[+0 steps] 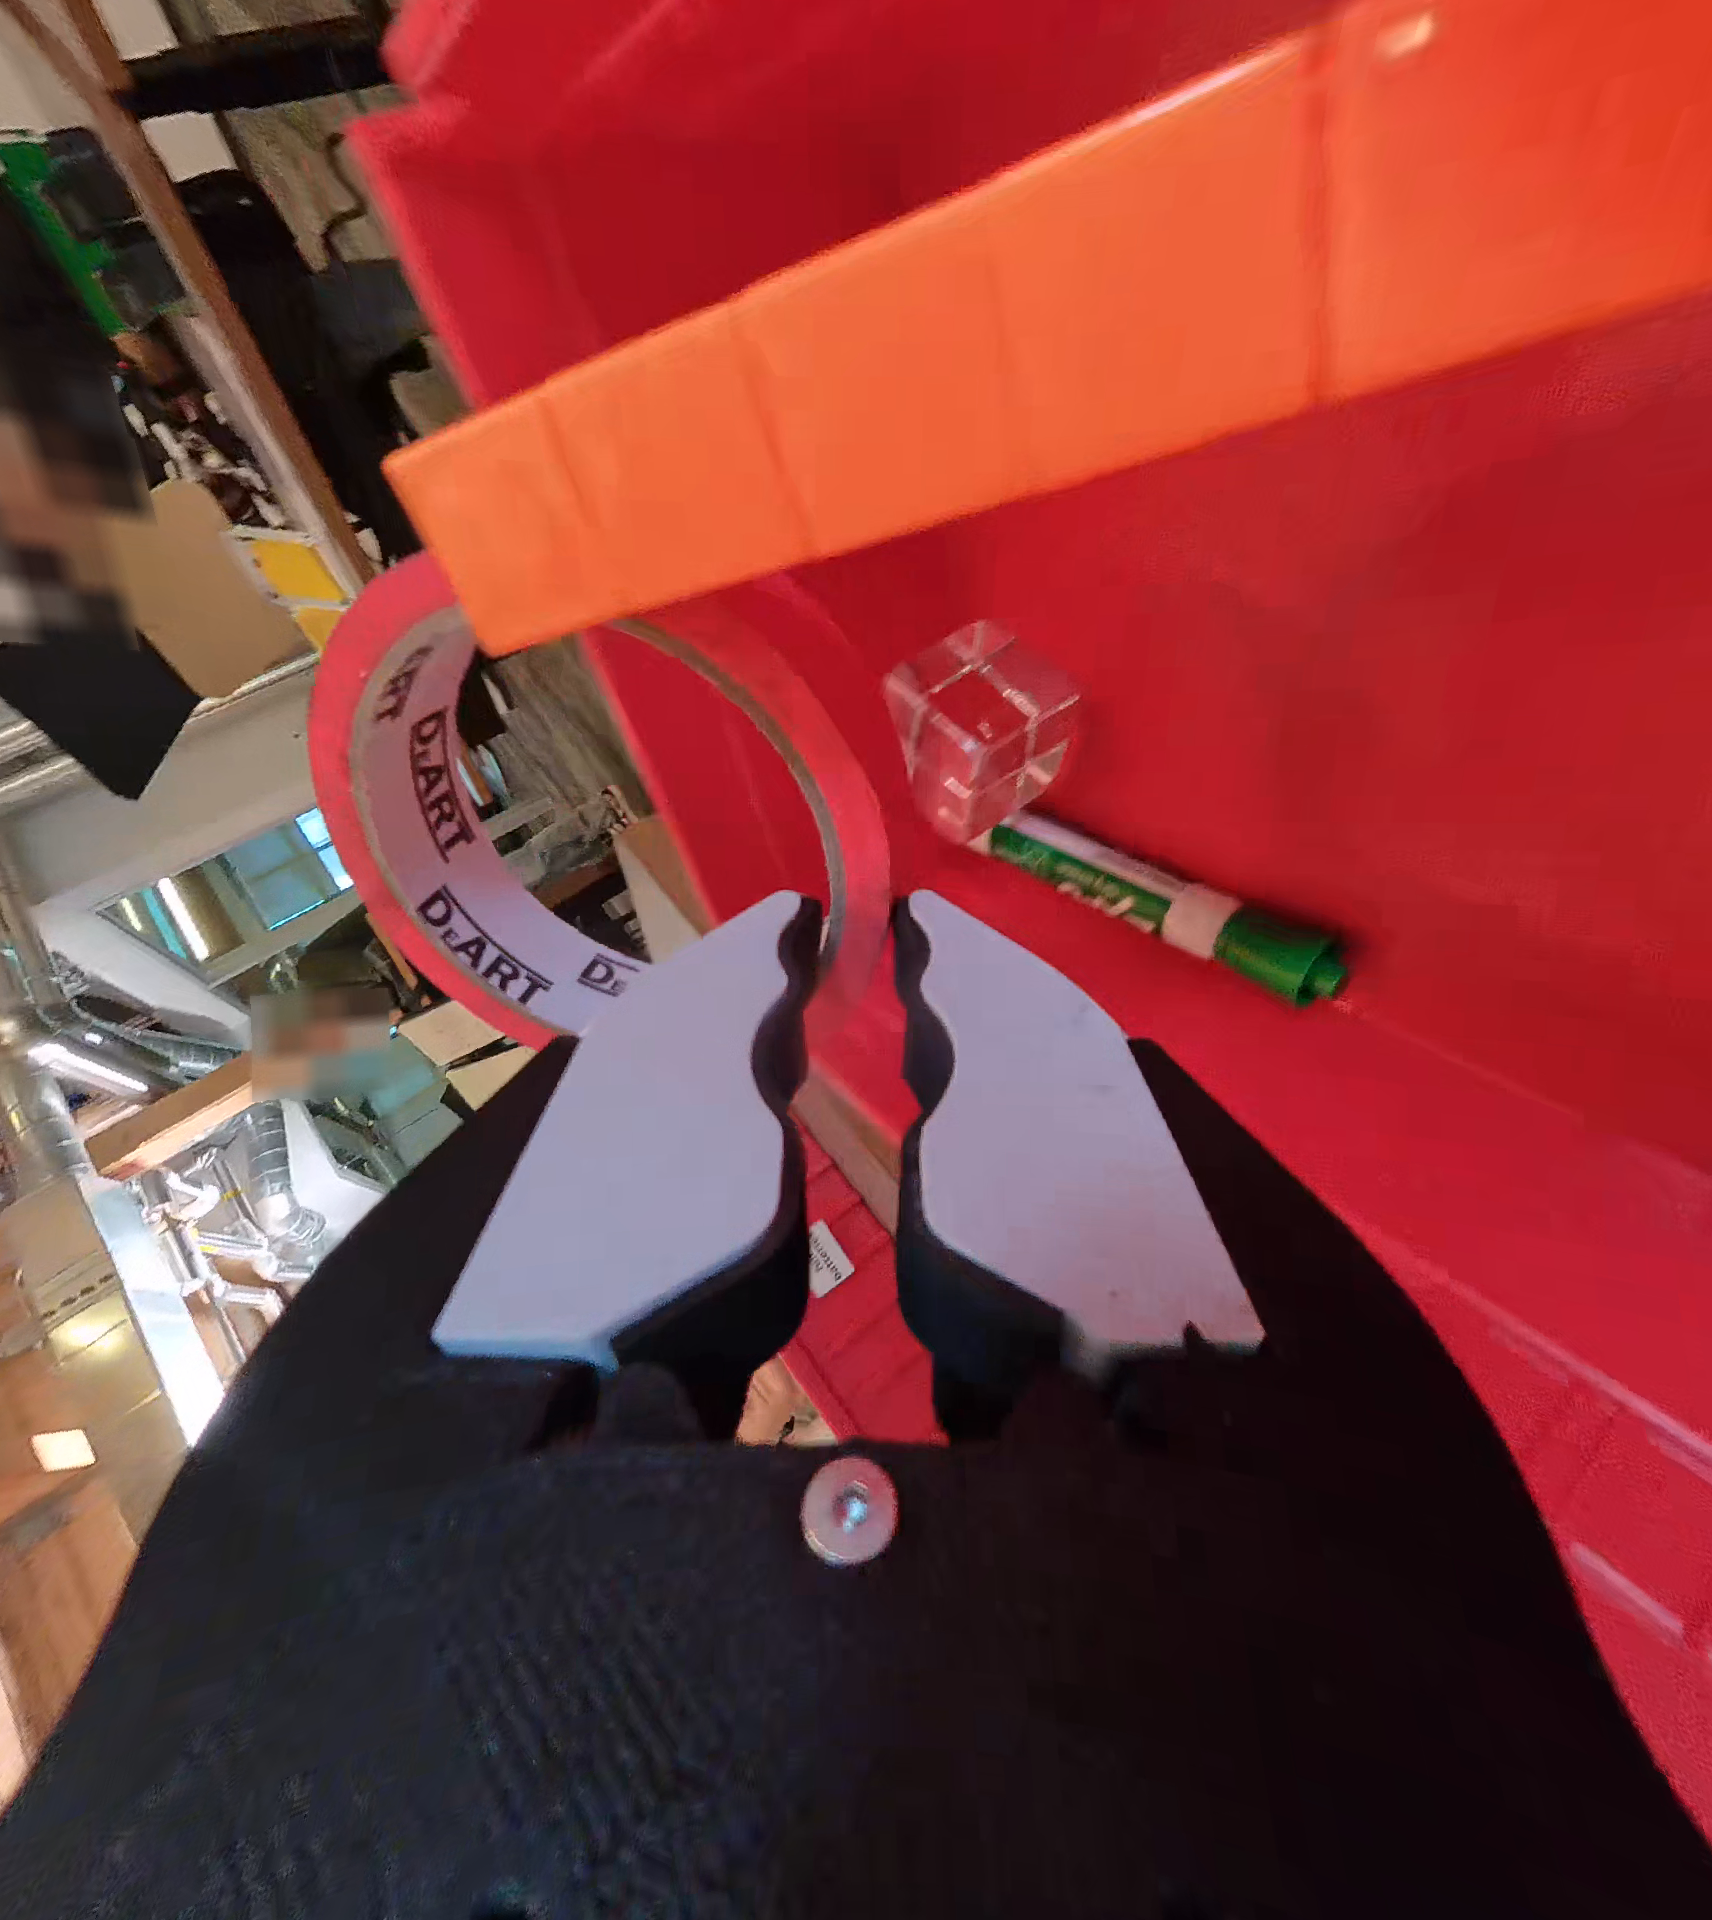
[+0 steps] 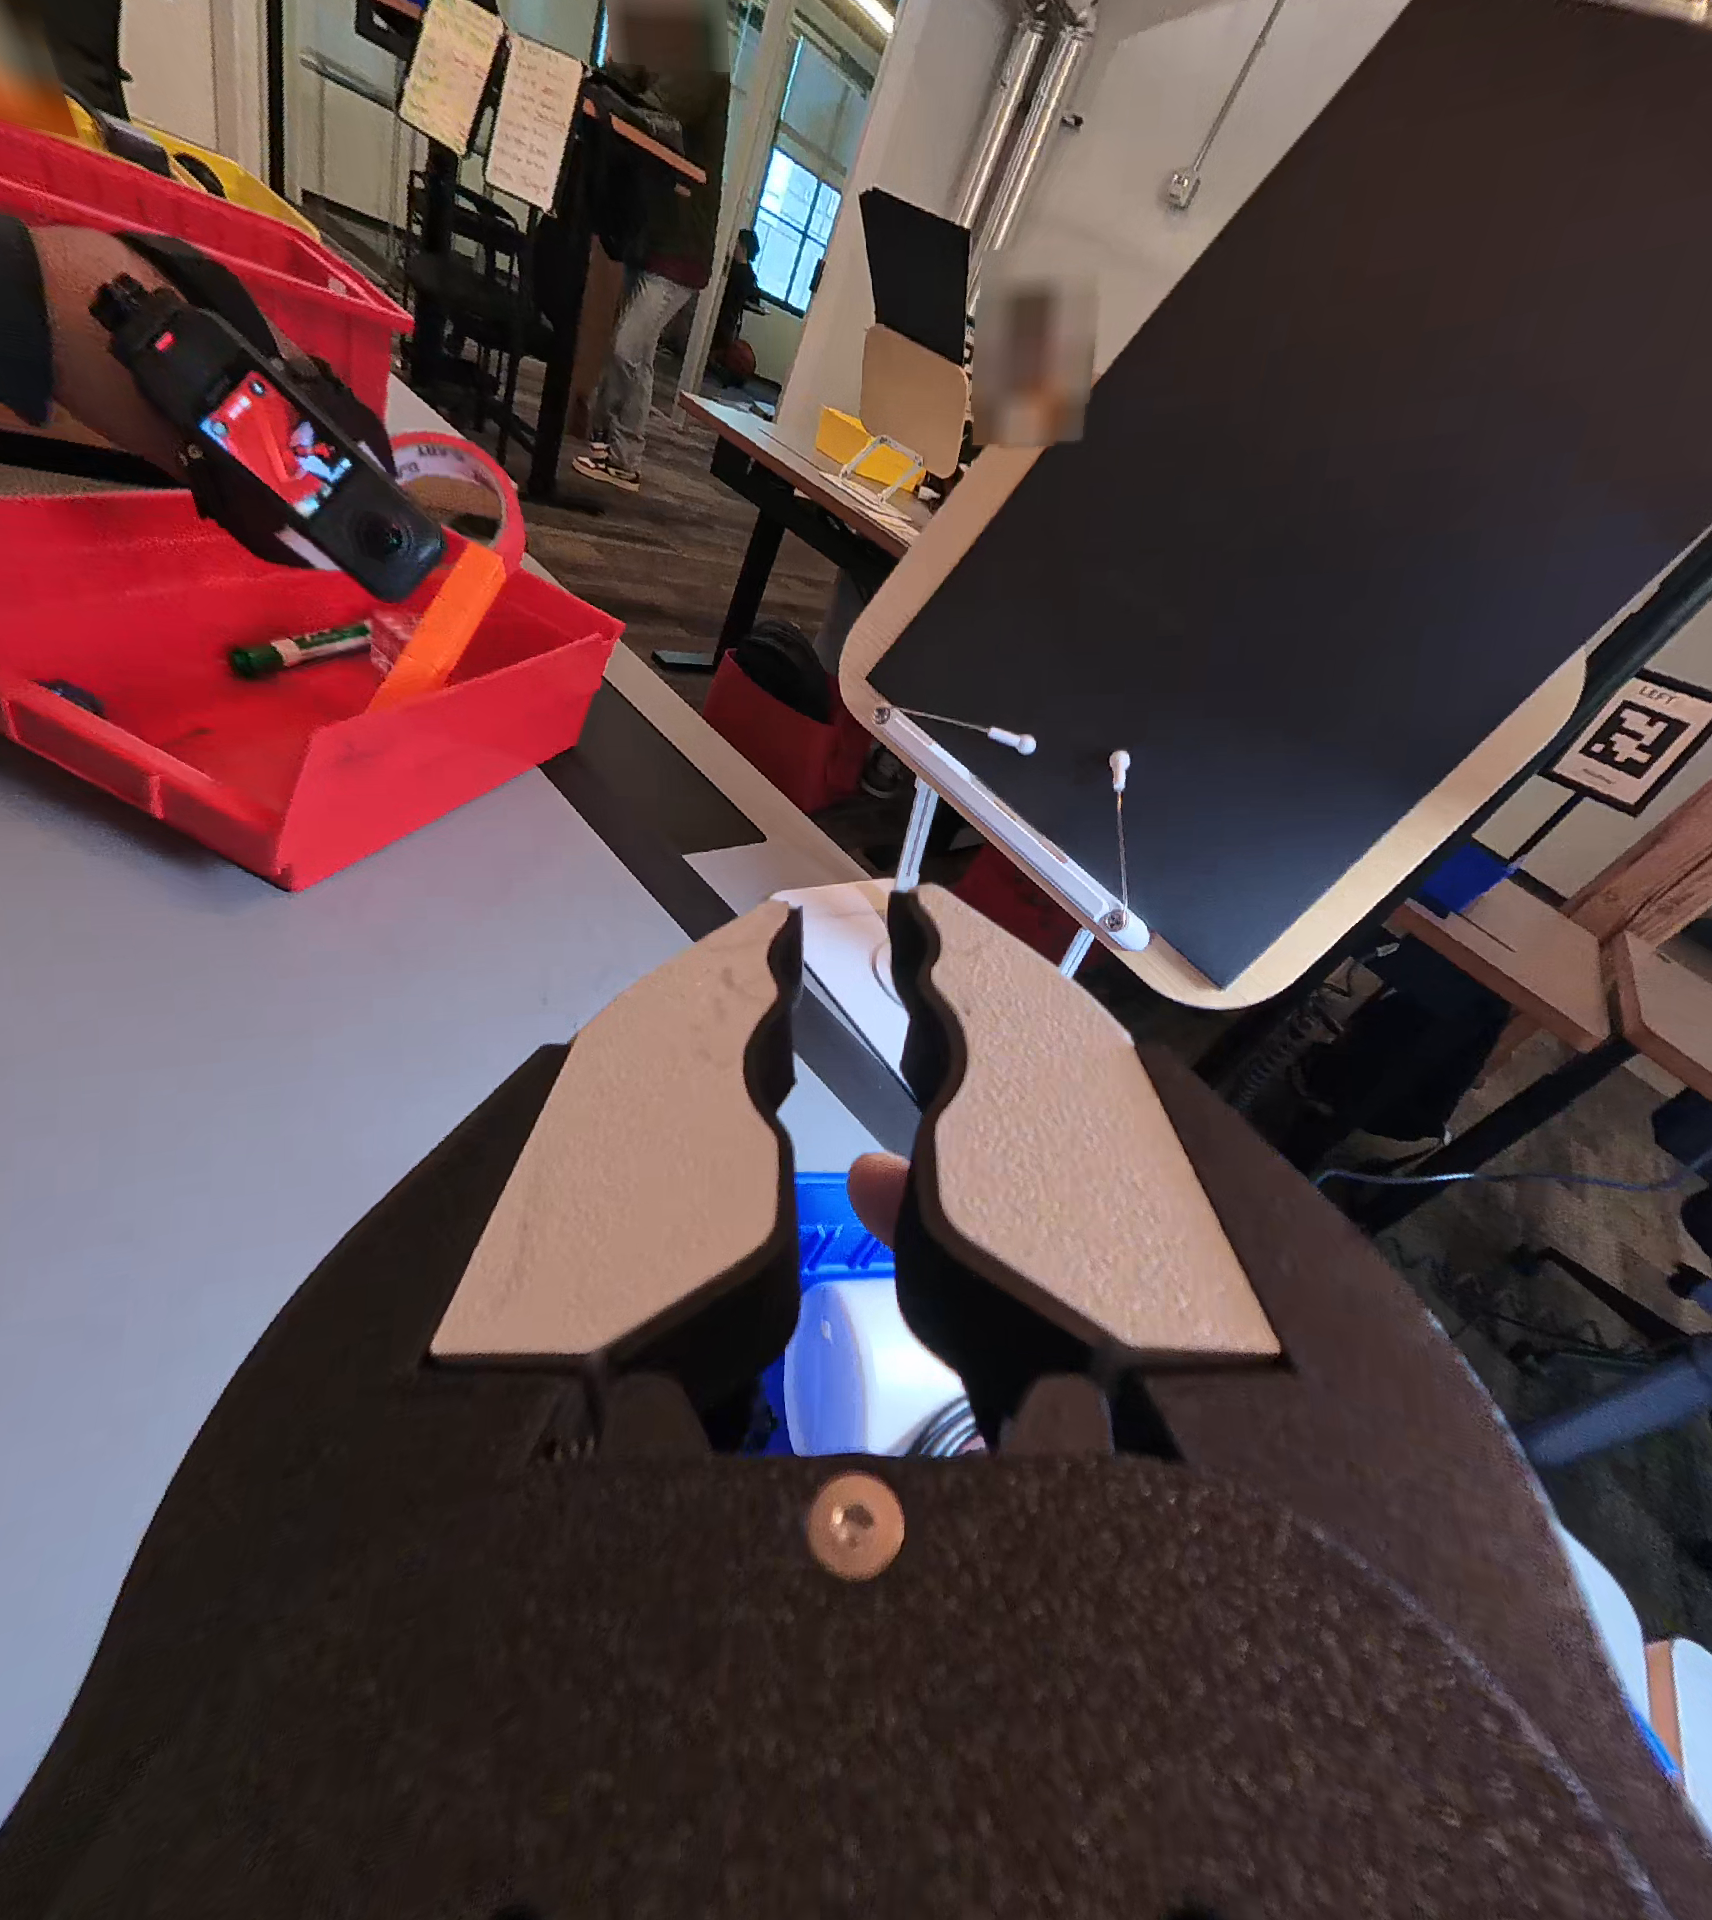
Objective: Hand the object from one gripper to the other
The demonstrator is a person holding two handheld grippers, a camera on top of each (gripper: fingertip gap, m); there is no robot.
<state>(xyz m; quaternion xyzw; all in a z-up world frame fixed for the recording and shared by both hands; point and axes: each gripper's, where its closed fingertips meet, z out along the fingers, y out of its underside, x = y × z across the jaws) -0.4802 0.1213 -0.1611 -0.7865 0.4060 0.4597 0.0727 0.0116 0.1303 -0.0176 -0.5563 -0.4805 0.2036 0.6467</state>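
My left gripper (image 1: 852, 920) is shut on the wall of a red tape roll (image 1: 395, 831) with a white printed inner face. It holds the roll upright over the red bin (image 1: 1454, 727). An orange bar (image 1: 935, 343) crosses just above the roll. In the right wrist view the left gripper (image 2: 395, 520), with its camera, holds the tape roll (image 2: 493, 488) over the bin's (image 2: 436, 769) far end. My right gripper (image 2: 844, 920) is empty, its jaws a narrow gap apart, above the grey table's (image 2: 208, 1039) edge and well apart from the roll.
A clear cube (image 1: 982, 727) and a green marker (image 1: 1164, 914) lie in the bin, beside the orange bar (image 2: 441, 634). A second red bin (image 2: 208, 239) sits behind. A tilted black board (image 2: 1351, 520) on a stand is right of the table. A person stands far back. The left gripper's tips are roughly 50 cm from the right gripper's. To the green marker (image 1: 1164, 914): left tips about 10 cm, right tips about 60 cm.
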